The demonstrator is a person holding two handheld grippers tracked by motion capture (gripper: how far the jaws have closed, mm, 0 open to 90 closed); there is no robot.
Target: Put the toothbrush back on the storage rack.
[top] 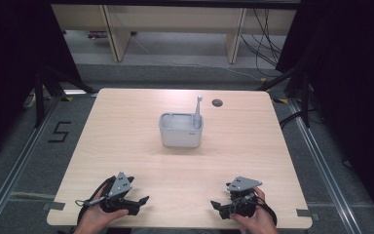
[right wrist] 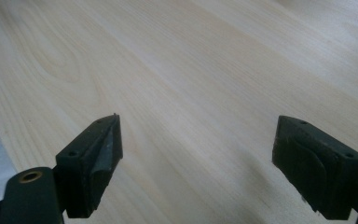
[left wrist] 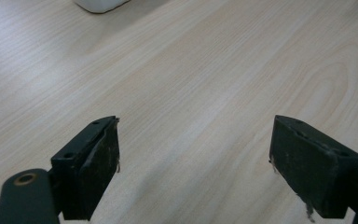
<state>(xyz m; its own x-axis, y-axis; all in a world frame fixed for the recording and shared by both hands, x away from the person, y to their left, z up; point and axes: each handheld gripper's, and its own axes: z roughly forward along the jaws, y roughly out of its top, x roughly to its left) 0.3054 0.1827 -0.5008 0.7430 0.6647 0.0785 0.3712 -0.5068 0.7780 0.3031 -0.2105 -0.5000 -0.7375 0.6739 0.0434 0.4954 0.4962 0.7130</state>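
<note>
A white rectangular tub [top: 181,129] stands at the middle of the light wooden table [top: 126,126], with a grey upright handle [top: 198,108] rising from its right end. My left gripper [top: 141,202] rests near the front left edge, held in a hand, jaws wide apart and nothing between them. My right gripper [top: 218,205] lies near the front right edge, also held, jaws spread and bare. In the left gripper view the left gripper [left wrist: 193,154] looks over bare wood toward the tub's corner [left wrist: 100,4]. In the right gripper view the right gripper [right wrist: 196,158] sees plain tabletop.
A small round hole [top: 217,103] sits in the table near its far edge. Beyond the table are wooden furniture legs [top: 114,34], floor cables [top: 265,44] and black stands [top: 44,87] at both sides. A floor marking [top: 59,131] lies to the left.
</note>
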